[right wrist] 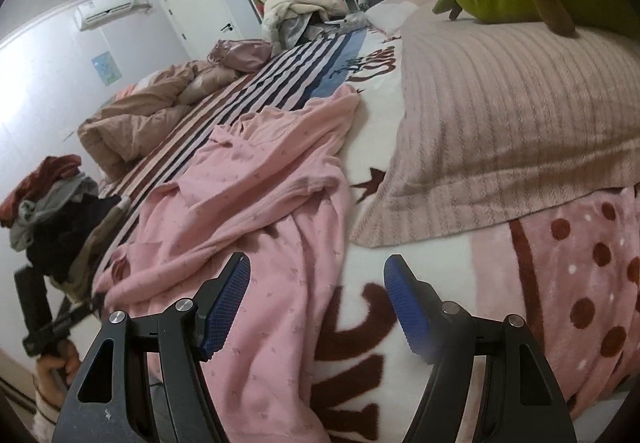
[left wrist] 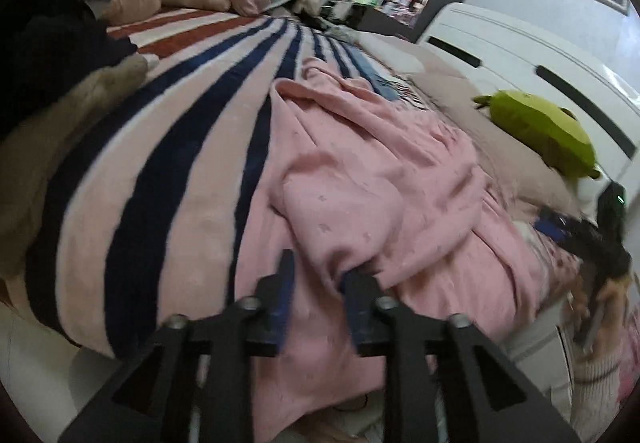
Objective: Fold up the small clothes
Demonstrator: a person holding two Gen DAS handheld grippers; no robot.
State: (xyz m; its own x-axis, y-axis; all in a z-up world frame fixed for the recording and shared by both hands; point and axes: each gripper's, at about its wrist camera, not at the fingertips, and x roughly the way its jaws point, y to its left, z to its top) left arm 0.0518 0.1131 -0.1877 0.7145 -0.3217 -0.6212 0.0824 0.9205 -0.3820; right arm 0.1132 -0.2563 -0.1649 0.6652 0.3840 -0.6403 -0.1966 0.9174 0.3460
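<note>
Left tool [left wrist: 318, 273]: jaws slightly apart, pink garment [left wrist: 384, 179] fold between them, not pinched
Right tool [right wrist: 316, 279]: jaws wide apart, empty, over garment's edge
Pink garment: crumpled on striped blanket [left wrist: 168, 147], beside pillow [right wrist: 500, 115]

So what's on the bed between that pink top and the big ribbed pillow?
Only the bed's printed blanket, white with brown lettering and stars, separates the pink garment from the ribbed pillow; the right wrist view shows it.

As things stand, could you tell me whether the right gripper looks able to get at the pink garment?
Probably yes: the right gripper stands open just above the pink garment, nothing lying between them on the blanket.
</note>
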